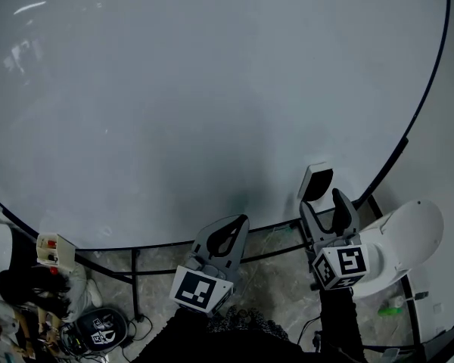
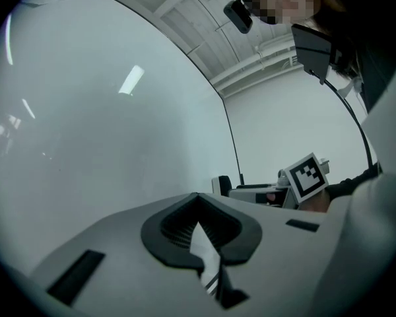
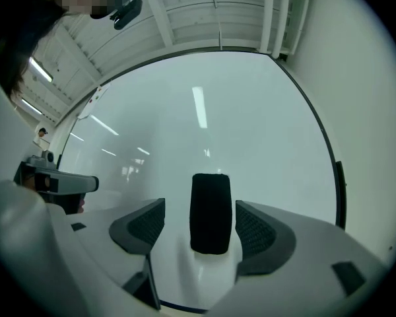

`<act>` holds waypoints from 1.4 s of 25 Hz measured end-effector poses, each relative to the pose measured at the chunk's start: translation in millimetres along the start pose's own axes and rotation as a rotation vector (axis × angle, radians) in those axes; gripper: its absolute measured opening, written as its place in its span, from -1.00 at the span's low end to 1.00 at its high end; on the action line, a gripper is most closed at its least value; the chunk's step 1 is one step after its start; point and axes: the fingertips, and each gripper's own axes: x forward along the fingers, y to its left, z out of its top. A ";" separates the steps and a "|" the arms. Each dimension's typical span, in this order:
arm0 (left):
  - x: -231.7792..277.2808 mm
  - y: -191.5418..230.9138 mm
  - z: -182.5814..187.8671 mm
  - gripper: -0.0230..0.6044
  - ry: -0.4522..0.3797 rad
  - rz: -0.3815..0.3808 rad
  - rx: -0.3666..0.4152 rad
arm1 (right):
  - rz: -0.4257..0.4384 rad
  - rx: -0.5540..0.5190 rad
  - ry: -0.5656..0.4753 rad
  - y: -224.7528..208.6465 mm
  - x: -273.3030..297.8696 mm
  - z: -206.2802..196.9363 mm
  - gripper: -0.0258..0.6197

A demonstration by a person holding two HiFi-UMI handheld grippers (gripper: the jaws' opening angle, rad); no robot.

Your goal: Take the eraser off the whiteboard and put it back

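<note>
The eraser (image 1: 316,181), white with a black felt face, sticks to the lower right of the whiteboard (image 1: 212,89). My right gripper (image 1: 323,205) is just below it, open, one jaw on each side. In the right gripper view the eraser (image 3: 210,213) stands upright between the two pads, with a gap on each side and no contact. My left gripper (image 1: 236,227) is shut and empty, to the left and clear of the board's lower edge. The left gripper view shows its pads (image 2: 185,226) closed together, with the eraser (image 2: 220,185) and the right gripper's marker cube (image 2: 308,176) beyond.
The board's black frame (image 1: 408,127) curves down the right side, with stand bars (image 1: 136,274) below. A white rounded object (image 1: 405,240) sits right of my right gripper. Cables, bags and a small red and white box (image 1: 54,248) lie on the floor at lower left.
</note>
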 end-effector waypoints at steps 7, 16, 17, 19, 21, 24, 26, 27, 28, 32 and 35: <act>4.1 10.2 0.7 -0.91 0.005 0.021 -0.001 | -0.017 -0.001 0.032 -13.7 31.6 -12.3 0.10; 4.6 17.2 -1.5 -0.91 0.008 0.045 -0.017 | -0.018 -0.001 0.032 -14.9 48.3 -15.3 0.09; 3.6 18.3 -3.9 -0.91 0.016 0.044 -0.008 | -0.026 0.008 0.028 -16.8 48.6 -14.7 0.09; 2.5 19.7 -6.3 -0.91 0.022 0.042 0.004 | -0.039 0.021 0.023 -20.8 48.5 -14.0 0.09; 2.2 20.1 -5.5 -0.91 0.018 0.043 0.000 | -0.040 0.011 0.029 -21.0 48.6 -14.8 0.09; 0.8 20.0 -4.9 -0.91 0.013 0.047 -0.011 | -0.048 -0.027 0.048 -16.3 48.3 -17.2 0.02; 0.3 19.0 -6.3 -0.91 0.020 0.045 -0.005 | -0.057 -0.032 0.055 -14.5 48.1 -17.3 -0.06; 0.2 18.1 -6.9 -0.91 0.024 0.043 0.000 | -0.060 -0.029 0.058 -14.7 48.2 -17.3 -0.06; 0.4 17.2 -6.7 -0.91 0.025 0.042 0.003 | -0.062 -0.024 0.062 -15.4 48.2 -17.5 -0.07; -2.7 16.1 -4.8 -0.91 0.020 0.042 0.007 | -0.056 -0.016 0.073 -14.3 48.5 -17.8 -0.08; -5.4 15.6 -1.5 -0.91 0.011 0.045 0.009 | -0.047 -0.016 0.081 -13.4 46.0 -16.0 -0.08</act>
